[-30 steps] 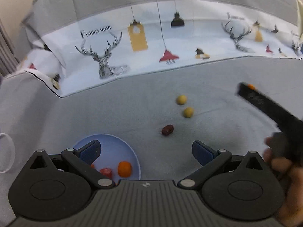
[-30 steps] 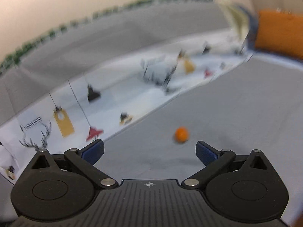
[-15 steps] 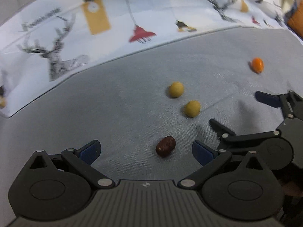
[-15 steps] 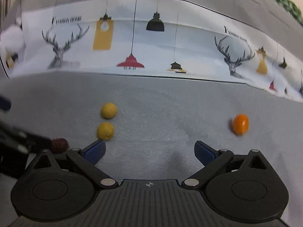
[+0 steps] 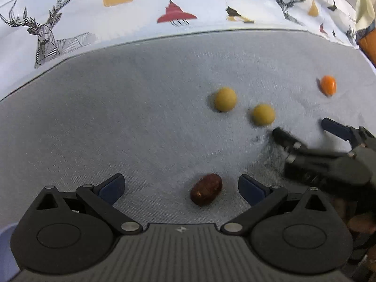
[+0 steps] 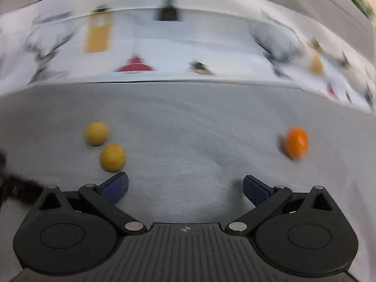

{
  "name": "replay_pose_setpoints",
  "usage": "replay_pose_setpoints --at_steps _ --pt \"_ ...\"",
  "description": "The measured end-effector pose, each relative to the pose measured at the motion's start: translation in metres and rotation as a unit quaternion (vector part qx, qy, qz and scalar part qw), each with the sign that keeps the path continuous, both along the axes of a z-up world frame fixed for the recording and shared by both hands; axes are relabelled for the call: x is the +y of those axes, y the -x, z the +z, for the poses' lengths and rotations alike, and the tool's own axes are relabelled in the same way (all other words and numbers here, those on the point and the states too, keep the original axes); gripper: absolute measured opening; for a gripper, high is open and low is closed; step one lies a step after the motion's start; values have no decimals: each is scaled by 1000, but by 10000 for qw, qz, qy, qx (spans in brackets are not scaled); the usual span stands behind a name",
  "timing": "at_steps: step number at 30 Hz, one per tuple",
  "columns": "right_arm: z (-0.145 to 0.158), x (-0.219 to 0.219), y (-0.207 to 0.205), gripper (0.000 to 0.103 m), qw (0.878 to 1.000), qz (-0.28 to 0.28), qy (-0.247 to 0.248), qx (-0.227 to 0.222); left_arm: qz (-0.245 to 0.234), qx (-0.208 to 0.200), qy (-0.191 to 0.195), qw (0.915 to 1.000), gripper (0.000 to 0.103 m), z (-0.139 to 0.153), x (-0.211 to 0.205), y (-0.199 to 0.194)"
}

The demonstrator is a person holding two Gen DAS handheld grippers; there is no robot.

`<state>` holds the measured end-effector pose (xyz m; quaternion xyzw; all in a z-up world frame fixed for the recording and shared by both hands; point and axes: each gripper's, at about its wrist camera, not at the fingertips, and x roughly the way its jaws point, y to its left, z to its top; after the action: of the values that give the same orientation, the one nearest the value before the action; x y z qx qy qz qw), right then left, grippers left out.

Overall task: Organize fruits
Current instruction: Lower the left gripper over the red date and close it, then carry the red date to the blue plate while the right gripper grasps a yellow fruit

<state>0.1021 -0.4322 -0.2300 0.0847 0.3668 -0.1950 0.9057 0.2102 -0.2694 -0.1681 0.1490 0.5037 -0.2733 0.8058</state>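
Left wrist view is showing the left gripper (image 5: 181,184) spread wide and empty, its fingers straddling a dark red oval date-like fruit (image 5: 206,192) lying on the grey bed cover (image 5: 117,117) at lower centre. Closing gently and squarely should be keeping it from rolling. Only this view is catching that fruit. Right wrist view, blurred, is showing the right gripper (image 6: 185,186) open too, between two round yellow fruits (image 6: 112,157) and a small orange fruit (image 6: 296,142).

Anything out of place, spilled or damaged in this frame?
Nothing looks damaged or spilled. Four fruits lie loose on the grey cloth, not yet gathered: a dark red fruit between the open left tool, two yellow fruits, one orange fruit.
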Motion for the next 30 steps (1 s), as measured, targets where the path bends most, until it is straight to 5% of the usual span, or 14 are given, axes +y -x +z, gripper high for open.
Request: replay_pose_setpoints --at_steps 4,7,10,12,15,19,21,23,26,30 --pt "3 11 -6 100 9996 295 24 -48 -408 -297 -251 9984 102 -3 -7 10" --pt "4 29 -19 95 9949 990 147 -94 -891 -205 -252 9955 91 1 -8 7" --pt "5 26 -28 94 9938 1075 270 -120 -1022 -357 -149 9940 83 3 -17 8" --pt "4 12 -30 94 9962 842 -81 -193 -1077 -511 -79 9928 65 4 -21 13" --pt "5 11 -36 92 9962 842 41 -223 -1139 -581 -67 9918 40 10 -26 22" --pt "5 11 -40 93 9967 775 94 -239 -1218 -645 -199 9903 47 8 -28 27" --pt "5 12 -40 82 9955 909 74 -259 -1339 -648 -269 9885 48 8 -24 29" --pt "12 13 -39 25 9932 1103 183 -318 -1453 -613 -240 9872 26 9 -20 32" --pt "16 -3 -29 26 9953 848 -164 -448 -1245 -614 -251 9900 26 10 -21 33" --pt "31 -19 -5 26 9989 138 26 -440 -747 -393 -165 9963 26 15 -15 30"
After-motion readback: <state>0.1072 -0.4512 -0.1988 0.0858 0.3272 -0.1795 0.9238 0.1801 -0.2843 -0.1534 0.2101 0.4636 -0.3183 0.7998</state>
